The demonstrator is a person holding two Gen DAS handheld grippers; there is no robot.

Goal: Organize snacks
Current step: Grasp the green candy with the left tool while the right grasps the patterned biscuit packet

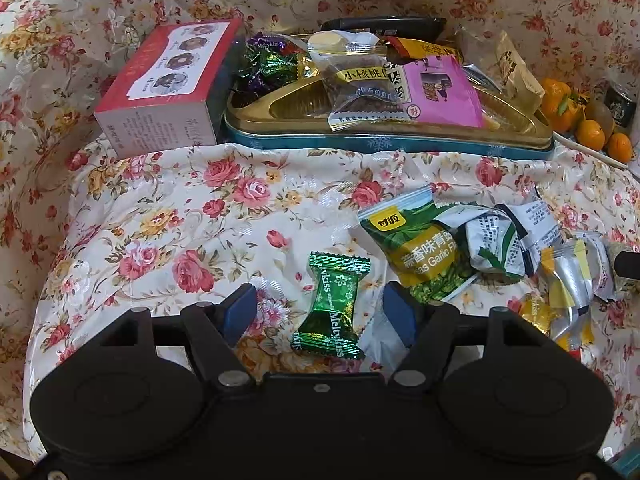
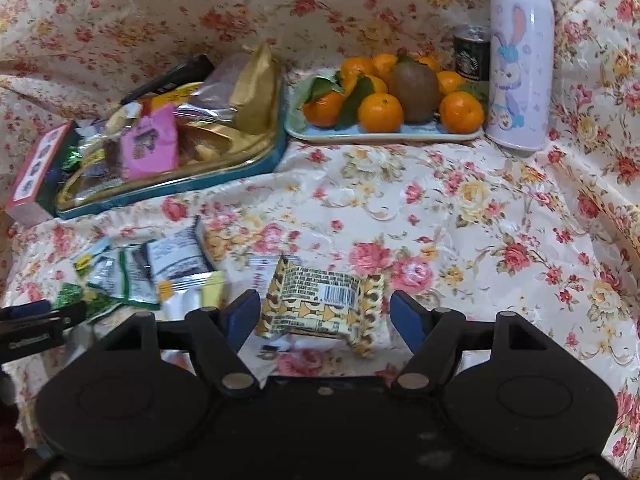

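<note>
In the left wrist view my left gripper (image 1: 320, 316) is open, its jaws on either side of a green Meltykiss candy (image 1: 332, 306) lying on the floral cloth. A pile of green and silver snack packets (image 1: 460, 248) lies to its right. A gold tin with a teal rim (image 1: 360, 136) holds several snacks at the back. In the right wrist view my right gripper (image 2: 324, 318) is open around a yellow patterned snack packet (image 2: 320, 300) on the cloth. The packet pile (image 2: 148, 272) and the tin (image 2: 168, 188) lie to its left.
A red box (image 1: 160, 84) stands left of the tin. A light blue tray (image 2: 384, 132) of oranges and a kiwi sits at the back, with a dark can (image 2: 472, 52) and a purple rabbit bottle (image 2: 520, 60) to its right. Floral cloth covers everything.
</note>
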